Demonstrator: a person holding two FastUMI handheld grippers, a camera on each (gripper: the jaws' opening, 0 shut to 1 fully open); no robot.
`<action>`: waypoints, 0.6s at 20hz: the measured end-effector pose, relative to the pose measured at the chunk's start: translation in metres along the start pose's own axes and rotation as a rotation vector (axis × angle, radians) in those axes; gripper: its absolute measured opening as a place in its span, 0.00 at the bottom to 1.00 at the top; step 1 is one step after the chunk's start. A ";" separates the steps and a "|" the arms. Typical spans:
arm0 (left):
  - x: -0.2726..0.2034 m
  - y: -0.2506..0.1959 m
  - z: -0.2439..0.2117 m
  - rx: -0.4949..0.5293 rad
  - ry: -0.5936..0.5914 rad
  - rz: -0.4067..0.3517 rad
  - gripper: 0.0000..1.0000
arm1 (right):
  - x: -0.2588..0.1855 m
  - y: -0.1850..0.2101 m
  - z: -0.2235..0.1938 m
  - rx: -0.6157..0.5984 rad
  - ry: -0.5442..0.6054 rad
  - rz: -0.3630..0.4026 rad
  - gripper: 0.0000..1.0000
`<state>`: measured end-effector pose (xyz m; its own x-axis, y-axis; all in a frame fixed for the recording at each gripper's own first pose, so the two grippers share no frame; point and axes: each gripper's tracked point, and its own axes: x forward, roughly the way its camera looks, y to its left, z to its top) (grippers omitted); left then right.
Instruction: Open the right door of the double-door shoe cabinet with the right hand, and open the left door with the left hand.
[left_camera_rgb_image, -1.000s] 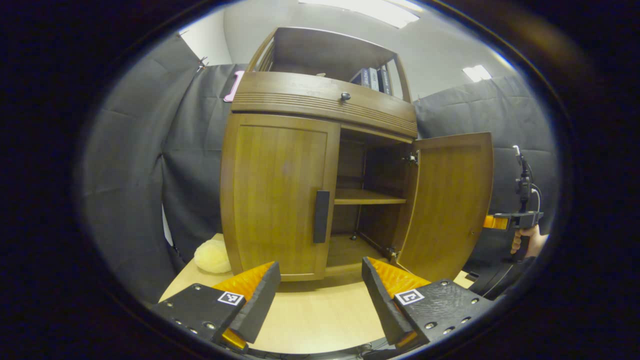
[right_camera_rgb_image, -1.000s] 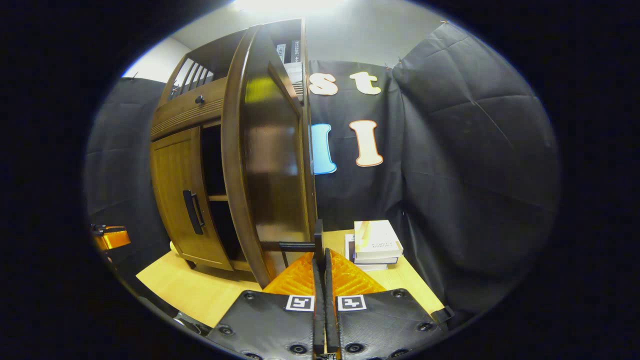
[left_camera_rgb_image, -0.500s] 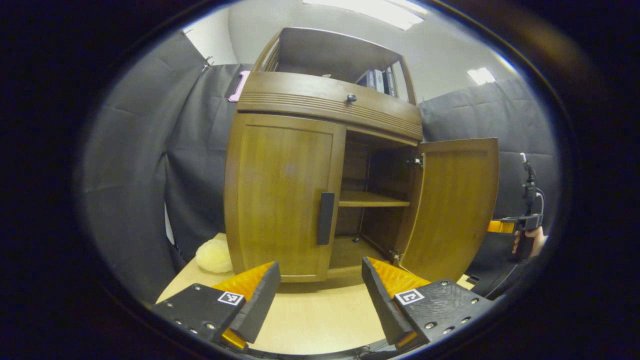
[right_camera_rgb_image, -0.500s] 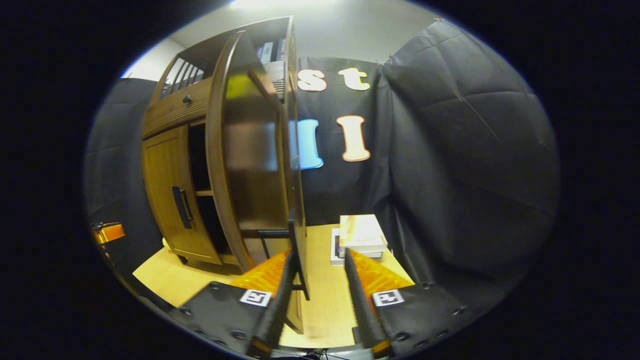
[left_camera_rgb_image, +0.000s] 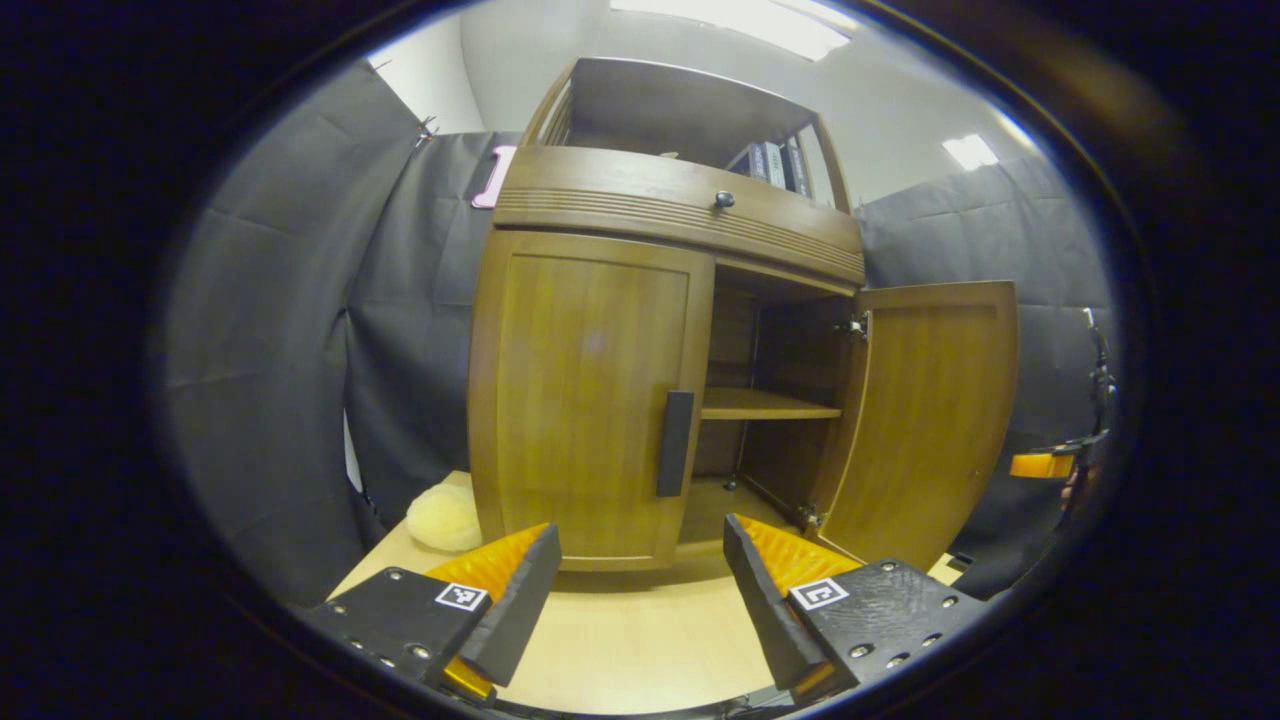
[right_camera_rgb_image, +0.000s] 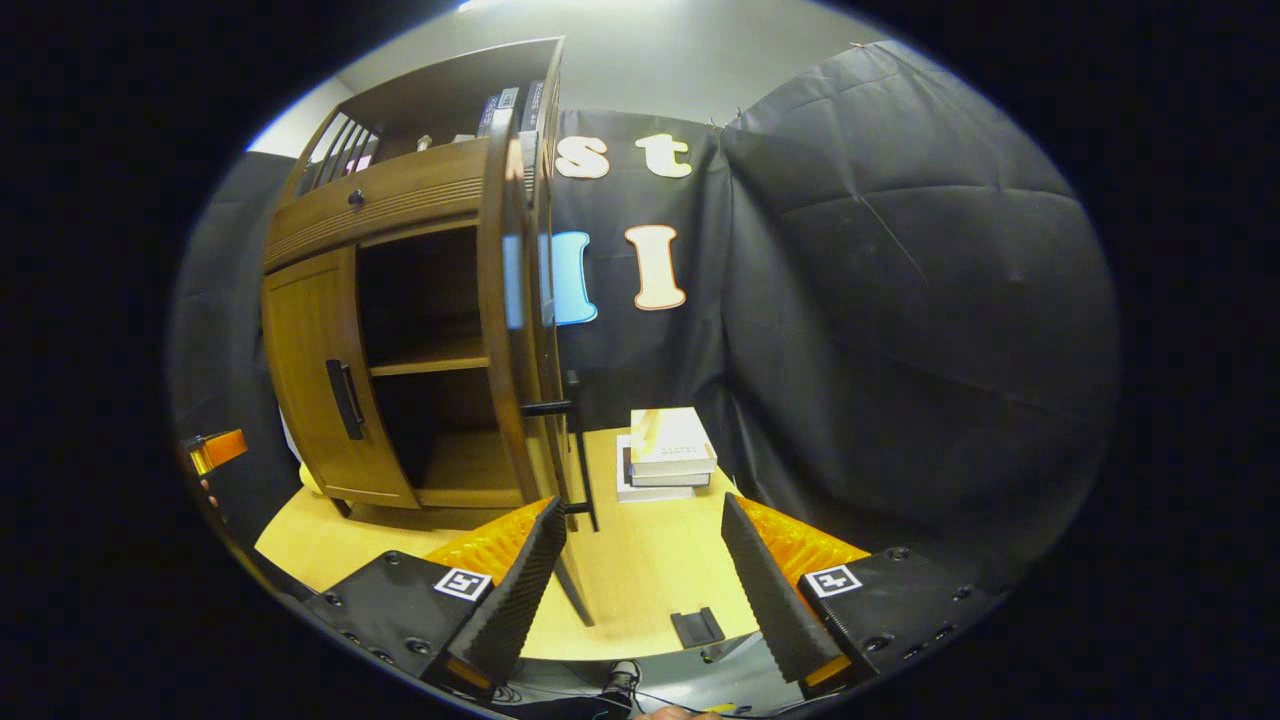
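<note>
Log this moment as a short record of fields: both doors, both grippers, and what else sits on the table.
right door: swung wide open, shelf inside exposed
left door: closed, handle untouched
right gripper: open, fingers apart, off the right door's handle
left gripper: open, low in front of the left door, touching nothing
table: yellow fluffy item left of the cabinet; stacked books to its right
remaining: left door

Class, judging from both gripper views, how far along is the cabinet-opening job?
Done: the right door stands swung open, and the right gripper is open, off its handle. In hand: the left gripper, open, faces the cabinet. Left: the left door is shut, its handle untouched.
</note>
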<state>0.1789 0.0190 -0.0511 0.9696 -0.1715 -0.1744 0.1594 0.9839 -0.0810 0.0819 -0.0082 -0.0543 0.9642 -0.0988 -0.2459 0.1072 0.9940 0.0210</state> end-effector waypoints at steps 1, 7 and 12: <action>0.003 0.002 0.004 0.004 -0.006 0.007 0.93 | -0.007 0.014 0.001 0.017 -0.005 0.021 0.98; 0.034 0.006 0.019 0.005 -0.032 0.058 0.93 | -0.020 0.099 -0.017 0.007 0.030 0.170 0.98; 0.072 0.004 0.037 0.008 -0.057 0.077 0.93 | -0.002 0.132 -0.028 -0.032 -0.001 0.197 0.98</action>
<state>0.2558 0.0131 -0.0280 0.9880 -0.0926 -0.1236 0.0854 0.9944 -0.0620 0.0878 0.1243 -0.0778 0.9660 0.0978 -0.2393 -0.0914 0.9951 0.0378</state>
